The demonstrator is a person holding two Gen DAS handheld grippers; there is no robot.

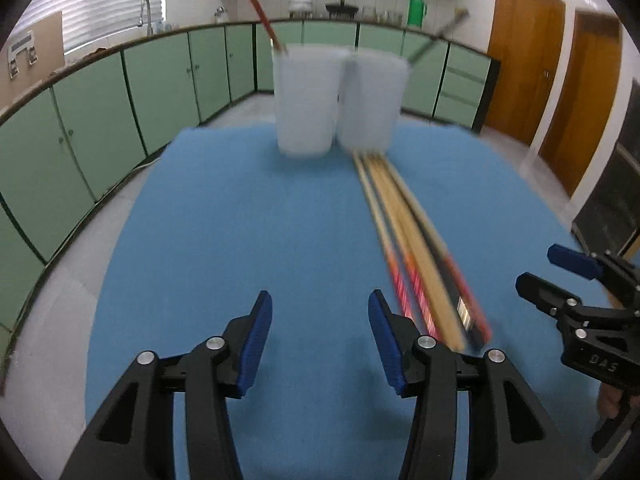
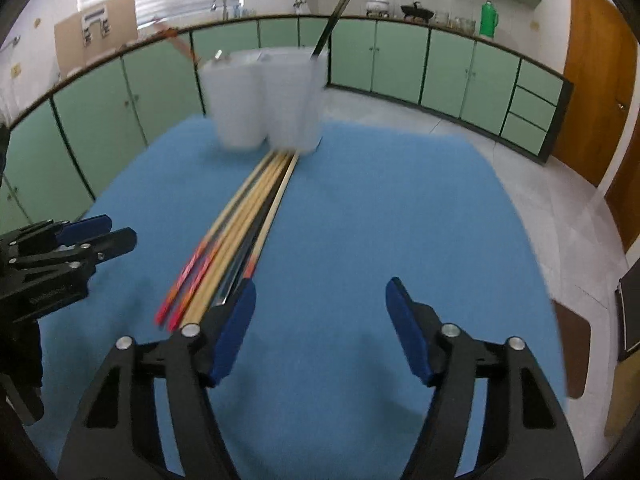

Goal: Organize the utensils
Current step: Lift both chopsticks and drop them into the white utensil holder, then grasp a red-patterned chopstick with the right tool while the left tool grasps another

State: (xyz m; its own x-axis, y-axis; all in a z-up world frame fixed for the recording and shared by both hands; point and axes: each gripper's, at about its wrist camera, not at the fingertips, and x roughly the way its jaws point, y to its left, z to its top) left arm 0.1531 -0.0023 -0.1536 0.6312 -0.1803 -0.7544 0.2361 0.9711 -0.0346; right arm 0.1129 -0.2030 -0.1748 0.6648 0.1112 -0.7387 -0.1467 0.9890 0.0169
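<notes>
Several chopsticks (image 1: 416, 248) lie bundled lengthwise on the blue mat (image 1: 240, 220), tips toward two white cups. The left cup (image 1: 306, 100) holds a red chopstick (image 1: 260, 12); the right cup (image 1: 372, 100) holds a dark one (image 1: 436, 38). My left gripper (image 1: 320, 336) is open and empty, just left of the bundle's near ends. My right gripper (image 2: 320, 328) is open and empty, just right of the bundle (image 2: 240, 232). The cups (image 2: 264, 100) stand at the mat's far edge in the right wrist view too. Each gripper shows in the other's view: the right one (image 1: 560, 276), the left one (image 2: 100, 232).
Green cabinets (image 1: 100, 112) and a counter with a sink tap (image 1: 146, 12), pots and a green flask (image 1: 416, 10) run around the room. Wooden doors (image 1: 528, 52) stand at the right. The mat (image 2: 400, 220) lies on a pale table.
</notes>
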